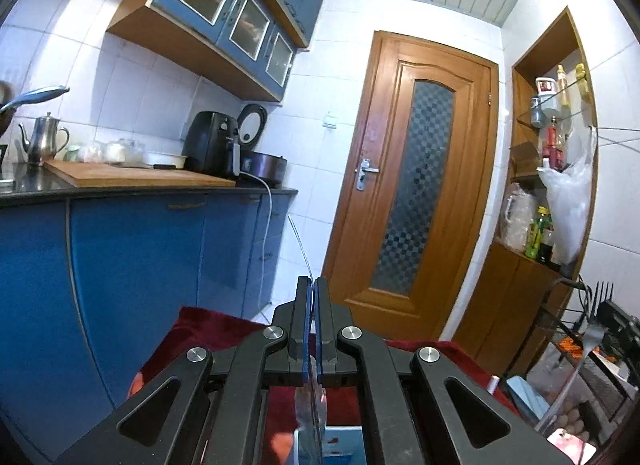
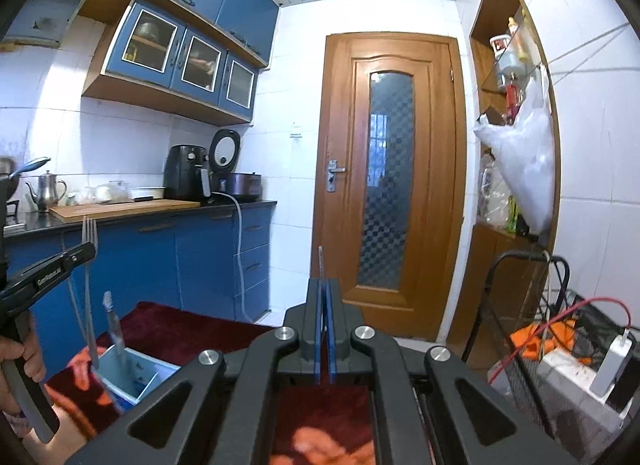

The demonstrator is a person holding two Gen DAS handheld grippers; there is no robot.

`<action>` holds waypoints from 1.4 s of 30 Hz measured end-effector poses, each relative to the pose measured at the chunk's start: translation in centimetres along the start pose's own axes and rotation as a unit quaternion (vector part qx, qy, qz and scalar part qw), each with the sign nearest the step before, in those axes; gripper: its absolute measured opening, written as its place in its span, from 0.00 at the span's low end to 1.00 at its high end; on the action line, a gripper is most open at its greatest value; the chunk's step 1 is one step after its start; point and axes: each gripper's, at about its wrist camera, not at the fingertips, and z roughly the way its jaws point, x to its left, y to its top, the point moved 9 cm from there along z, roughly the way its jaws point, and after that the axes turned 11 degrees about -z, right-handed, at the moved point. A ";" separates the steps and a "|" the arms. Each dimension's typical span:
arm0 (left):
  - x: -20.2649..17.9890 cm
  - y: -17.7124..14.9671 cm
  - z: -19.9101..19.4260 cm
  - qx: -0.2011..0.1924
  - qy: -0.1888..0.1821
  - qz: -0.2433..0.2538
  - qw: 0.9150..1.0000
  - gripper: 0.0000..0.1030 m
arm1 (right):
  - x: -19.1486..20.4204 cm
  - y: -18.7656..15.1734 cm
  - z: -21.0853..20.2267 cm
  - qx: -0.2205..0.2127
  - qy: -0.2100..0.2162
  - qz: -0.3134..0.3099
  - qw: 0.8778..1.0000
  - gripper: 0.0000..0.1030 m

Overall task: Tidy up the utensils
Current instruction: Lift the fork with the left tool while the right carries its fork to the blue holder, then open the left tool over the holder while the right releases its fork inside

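Observation:
My left gripper is shut on a thin clear plastic utensil whose end sticks up past the fingertips. In the right wrist view the left gripper holds a clear plastic fork, tines up, over a light blue utensil box. A second clear utensil stands in that box. My right gripper is shut on a thin utensil seen edge-on. In the left wrist view the right gripper holds a fork, tines up.
A dark red cloth with orange patches covers the surface under the box. A black wire rack with a charger and red cable stands at right. Blue cabinets, a countertop with appliances, and a wooden door lie ahead.

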 end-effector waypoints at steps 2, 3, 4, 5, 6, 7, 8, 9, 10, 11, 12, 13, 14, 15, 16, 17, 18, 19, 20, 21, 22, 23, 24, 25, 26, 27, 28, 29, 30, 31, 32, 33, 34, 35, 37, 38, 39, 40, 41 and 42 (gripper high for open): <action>0.0 -0.5 0.4 -0.003 0.004 0.007 1.000 0.01 | -0.1 0.2 0.6 -0.001 -0.005 -0.005 1.000 0.03; 0.0 -0.8 0.6 -0.006 0.007 0.011 1.000 0.01 | 0.0 0.2 1.0 -0.001 -0.006 -0.007 1.000 0.03; 0.0 -1.1 0.7 -0.009 0.008 0.014 1.000 0.01 | 0.0 0.2 1.3 -0.001 -0.006 -0.008 1.000 0.03; 0.1 -1.4 0.8 -0.012 0.011 0.018 1.000 0.01 | 0.2 0.2 1.7 0.000 -0.007 -0.011 1.000 0.03; 0.1 -1.8 1.0 -0.014 0.013 0.023 1.000 0.01 | 0.4 0.1 2.1 0.000 -0.006 -0.013 1.000 0.03; 0.0 -2.1 1.1 -0.013 0.015 0.025 0.999 0.01 | 0.6 0.0 2.4 0.000 -0.004 -0.015 1.000 0.03; 0.1 -2.5 1.3 -0.011 0.015 0.027 0.999 0.01 | 0.8 -0.1 2.7 -0.001 -0.002 -0.018 1.000 0.03; 0.2 -3.0 1.5 -0.006 0.014 0.029 0.999 0.01 | 1.1 -0.2 2.9 -0.002 -0.001 -0.021 1.000 0.03; 0.3 -3.5 1.6 -0.002 0.013 0.031 0.999 0.01 | 1.5 -0.4 3.2 -0.003 0.002 -0.026 1.000 0.03; 0.3 -3.9 1.7 0.002 0.012 0.032 0.999 0.01 | 1.9 -0.6 3.4 -0.004 0.006 -0.030 1.000 0.03; 0.4 -4.2 1.7 0.006 0.011 0.034 0.999 0.01 | 2.3 -0.9 3.6 -0.005 0.011 -0.032 0.999 0.03; 0.5 -4.5 1.7 0.008 0.011 0.034 0.999 0.01 | 2.6 -1.2 3.7 -0.004 0.017 -0.035 0.999 0.03; 0.6 -4.8 1.6 0.011 0.010 0.034 0.999 0.01 | 3.2 -1.5 3.9 -0.001 0.024 -0.040 0.999 0.03; 0.6 -5.0 1.5 0.012 0.008 0.035 0.999 0.01 | 3.6 -1.9 4.1 0.002 0.030 -0.045 0.999 0.03; 0.6 -5.2 1.4 0.014 0.009 0.037 0.999 0.01 | 3.9 -2.1 4.4 0.005 0.037 -0.048 0.998 0.04; 0.7 -5.5 1.3 0.019 0.009 0.039 0.999 0.01 | 4.3 -2.4 4.5 0.007 0.043 -0.049 0.998 0.04; 0.7 -5.7 1.2 0.025 0.006 0.039 0.999 0.02 | 4.6 -2.7 4.7 0.010 0.051 -0.048 0.997 0.04; 0.7 -5.8 1.3 0.031 0.003 0.039 0.999 0.02 | 5.0 -3.2 4.8 0.014 0.063 -0.045 0.997 0.04; 0.8 -6.1 1.3 0.040 0.002 0.039 0.998 0.02 | 5.3 -3.5 5.0 0.019 0.073 -0.039 0.996 0.05; 0.9 -6.3 1.2 0.047 0.002 0.037 0.998 0.02 | 5.5 -3.8 5.2 0.024 0.082 -0.033 0.996 0.05; 0.9 -6.5 1.2 0.053 0.001 0.036 0.998 0.02 | 5.7 -4.2 5.3 0.031 0.096 -0.025 0.995 0.05; 1.0 -6.7 1.2 0.063 -0.001 0.033 0.997 0.02 | 6.0 -4.6 5.5 0.038 0.109 -0.015 0.993 0.05; 1.1 -6.9 1.1 0.071 -0.002 0.030 0.997 0.03 | 6.1 -4.9 5.6 0.044 0.123 -0.006 0.991 0.05; 1.1 -7.1 1.1 0.076 -0.002 0.029 0.997 0.03 | 6.2 -5.1 5.7 0.048 0.131 -0.001 0.990 0.05; 1.1 -7.2 1.0 0.079 -0.001 0.030 0.996 0.04 | 6.3 -5.3 5.7 0.053 0.139 0.005 0.989 0.06; 1.2 -7.2 0.8 0.080 0.000 0.030 0.996 0.05 | 6.3 -5.4 5.7 0.053 0.146 0.010 0.988 0.10; 1.2 -7.3 0.6 0.081 -0.001 0.031 0.996 0.05 | 6.3 -5.5 5.6 0.054 0.150 0.016 0.987 0.14; 1.1 -7.3 0.5 0.084 -0.001 0.031 0.996 0.06 | 6.2 -5.4 5.4 0.052 0.151 0.019 0.987 0.19; 1.1 -7.4 0.3 0.090 -0.001 0.030 0.996 0.07 | 6.1 -5.4 5.3 0.050 0.151 0.021 0.987 0.25; 1.0 -7.5 0.1 0.093 -0.002 0.029 0.995 0.07 | 5.9 -5.2 5.1 0.047 0.152 0.026 0.987 0.28; 1.0 -7.6 0.0 0.099 -0.002 0.027 0.995 0.07 | 5.8 -5.0 4.8 0.044 0.153 0.029 0.987 0.29; 1.0 -7.6 -0.2 0.102 -0.003 0.025 0.994 0.08 | 5.6 -4.8 4.5 0.042 0.154 0.034 0.987 0.30; 1.0 -7.6 -0.4 0.105 -0.004 0.024 0.994 0.09 | 5.5 -4.6 4.4 0.041 0.154 0.037 0.987 0.30; 1.0 -7.7 -0.6 0.108 -0.005 0.022 0.994 0.10 | 5.4 -4.5 4.1 0.040 0.154 0.040 0.986 0.30; 1.0 -7.7 -1.0 0.114 -0.006 0.021 0.993 0.13 | 5.1 -4.1 3.4 0.037 0.153 0.046 0.986 0.31; 1.0 -7.7 -1.3 0.116 -0.006 0.021 0.993 0.15 | 5.0 -4.0 2.9 0.036 0.152 0.050 0.987 0.31; 1.0 -7.6 -1.7 0.117 -0.007 0.021 0.993 0.16 | 4.9 -3.8 2.4 0.035 0.152 0.054 0.986 0.31; 0.9 -7.6 -2.1 0.117 -0.007 0.021 0.993 0.17 | 4.8 -3.7 2.1 0.035 0.153 0.057 0.986 0.32; 0.9 -7.5 -2.5 0.118 -0.008 0.021 0.993 0.19 | 4.7 -3.6 1.8 0.036 0.155 0.061 0.985 0.32; 0.9 -7.5 -2.8 0.120 -0.008 0.021 0.992 0.20 | 4.8 -3.6 1.4 0.039 0.157 0.064 0.985 0.32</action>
